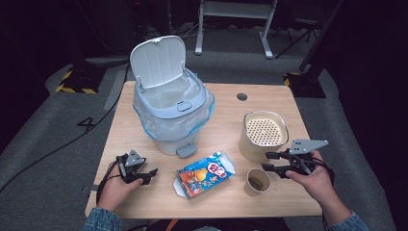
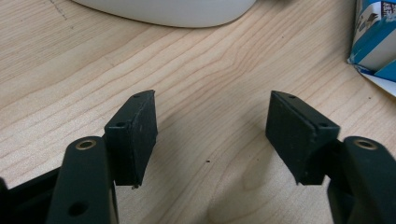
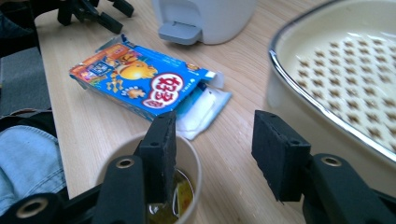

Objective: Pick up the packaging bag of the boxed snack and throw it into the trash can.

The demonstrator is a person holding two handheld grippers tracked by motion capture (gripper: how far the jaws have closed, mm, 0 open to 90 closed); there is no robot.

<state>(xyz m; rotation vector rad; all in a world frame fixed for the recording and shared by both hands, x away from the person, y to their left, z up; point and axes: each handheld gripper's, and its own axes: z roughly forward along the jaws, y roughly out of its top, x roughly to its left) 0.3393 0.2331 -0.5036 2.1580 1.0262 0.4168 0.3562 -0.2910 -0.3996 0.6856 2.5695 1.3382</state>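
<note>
Looking down from the high view, I have the left claw [image 1: 153, 172] low over the surface [image 1: 226, 115], jaws apart and empty, pointing toward the snack box [image 1: 205, 174] lying flat in front of the bin [image 1: 172, 103], whose lid stands open. The right claw [image 1: 266, 161] hovers by the paper cup [image 1: 257, 182], just in front of the cream pot [image 1: 262, 134] with the perforated insert.

Along the left gripper view, the left claw [image 2: 212, 135] has nothing but bare wood between its jaws; the box corner [image 2: 373, 42] sits well off to one side, and the bin's white base [image 2: 173, 11] lies ahead.

From the right gripper view, the right claw [image 3: 212, 154] stands half apart, pads touching nothing. One jaw hangs over the cup [image 3: 194, 168], which holds yellowish liquid and what may be a tea bag; the other sits near the pot [image 3: 299, 107]. Past the cup lie the box [image 3: 140, 81] and the bin's pedal [image 3: 180, 32].

My worry is the cup: it is light and full enough that a sideways nudge from that overhanging jaw could tip it and wet the box. On the left, closing from here would catch only air or clip the box's torn flap, spinning it.
</note>
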